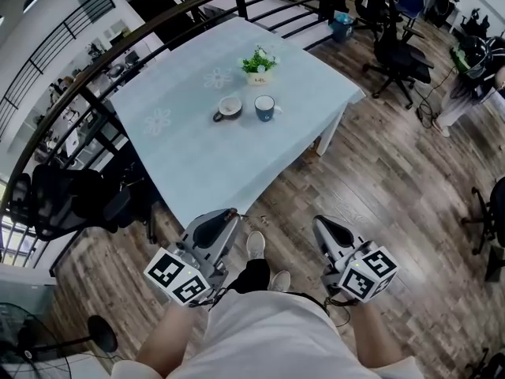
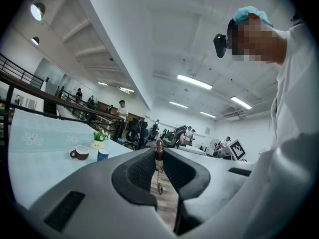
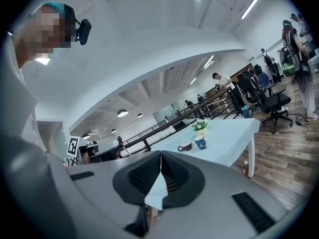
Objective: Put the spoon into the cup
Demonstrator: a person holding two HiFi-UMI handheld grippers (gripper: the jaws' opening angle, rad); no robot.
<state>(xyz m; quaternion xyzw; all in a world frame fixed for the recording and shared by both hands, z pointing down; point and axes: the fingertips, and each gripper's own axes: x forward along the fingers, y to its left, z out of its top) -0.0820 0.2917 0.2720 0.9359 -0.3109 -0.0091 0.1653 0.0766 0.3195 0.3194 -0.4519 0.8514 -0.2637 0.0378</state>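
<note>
Two grippers, both yours, sit low in the head view, short of the pale blue table (image 1: 189,160). L gripper (image 1: 230,214) is clenched on 1 spoon (image 2: 159,152): brown handle pinched at the jaw tips, bowl hanging down. R gripper (image 1: 319,220) holds nothing, jaws pressed together. On the table: 2 cups side by side, brown cup (image 1: 230,107) at left w/ blue cup (image 1: 266,107) just beside it, plus 1 potted plant (image 1: 259,63) behind them.
</note>
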